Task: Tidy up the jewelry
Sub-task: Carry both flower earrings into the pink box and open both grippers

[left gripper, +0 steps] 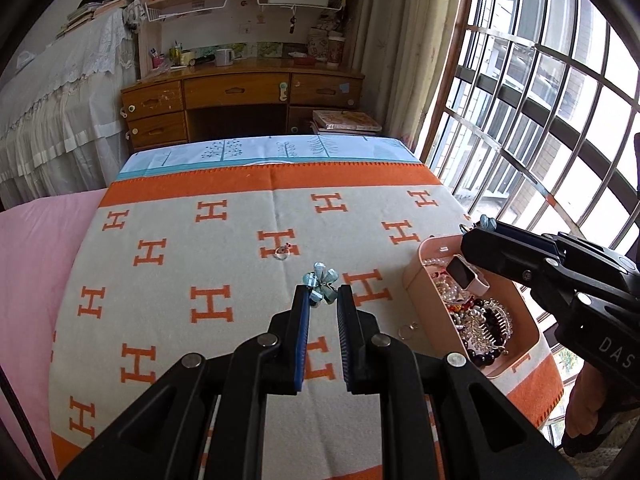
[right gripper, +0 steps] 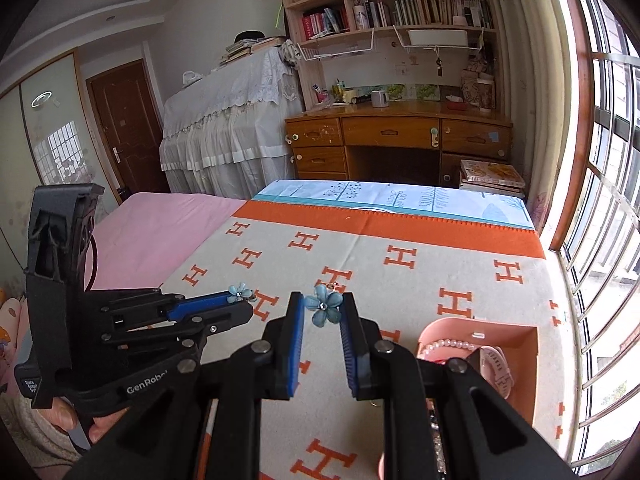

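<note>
Your left gripper [left gripper: 323,298] pinched a blue flower earring [left gripper: 320,280] at its fingertips, above the middle of the blanket [left gripper: 224,248]. Your right gripper [right gripper: 322,307] squeezed another blue flower [right gripper: 323,304] between its tips — just left of the pink box [right gripper: 516,344] by the blanket's right edge.

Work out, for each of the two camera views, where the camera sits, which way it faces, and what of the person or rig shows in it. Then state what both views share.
Left wrist: rides the left gripper, facing down the blanket toward the desk; its jaws pinch a blue flower earring; the right gripper reaches in over the pink tray.
Right wrist: rides the right gripper, facing likewise; jaws hold a second blue flower earring; the left gripper and a hand show at left.
Shared: blanket, tray, pink watch, desk.
</note>
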`<state>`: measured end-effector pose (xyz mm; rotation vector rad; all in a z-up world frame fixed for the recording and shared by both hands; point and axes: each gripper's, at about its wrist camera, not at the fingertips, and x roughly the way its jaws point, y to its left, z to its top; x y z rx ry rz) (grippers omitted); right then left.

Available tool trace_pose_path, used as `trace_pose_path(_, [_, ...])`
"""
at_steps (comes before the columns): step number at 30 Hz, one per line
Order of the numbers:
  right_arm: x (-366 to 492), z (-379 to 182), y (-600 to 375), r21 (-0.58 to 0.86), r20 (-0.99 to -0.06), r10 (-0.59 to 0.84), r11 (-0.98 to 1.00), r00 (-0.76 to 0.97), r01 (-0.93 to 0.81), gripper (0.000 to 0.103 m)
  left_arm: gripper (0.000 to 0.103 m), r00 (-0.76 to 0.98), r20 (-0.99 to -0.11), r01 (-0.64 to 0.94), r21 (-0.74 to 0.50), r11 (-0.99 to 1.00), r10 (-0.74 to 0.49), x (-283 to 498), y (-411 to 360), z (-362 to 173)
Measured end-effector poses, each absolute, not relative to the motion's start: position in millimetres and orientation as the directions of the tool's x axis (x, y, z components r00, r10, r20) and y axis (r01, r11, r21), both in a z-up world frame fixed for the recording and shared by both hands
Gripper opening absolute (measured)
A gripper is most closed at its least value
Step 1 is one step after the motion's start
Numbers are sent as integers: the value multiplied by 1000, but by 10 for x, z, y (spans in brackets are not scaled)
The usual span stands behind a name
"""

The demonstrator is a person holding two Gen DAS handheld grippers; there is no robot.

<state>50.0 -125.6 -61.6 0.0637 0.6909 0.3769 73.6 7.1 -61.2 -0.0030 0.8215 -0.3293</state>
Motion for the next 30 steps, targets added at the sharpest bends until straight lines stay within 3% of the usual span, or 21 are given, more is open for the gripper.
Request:
trace_pose_path(18, [161,-889,-2152,202,-631,254,966,733,-161,18,12,564,-759,431,-65,900,-325,593,-928,-717])
trace_pose_path(30, [65,-1119,-2378,193,-672,204,976,712,-97,18,12,510,-795,479,-55,876,-329,581,-1180,-932])
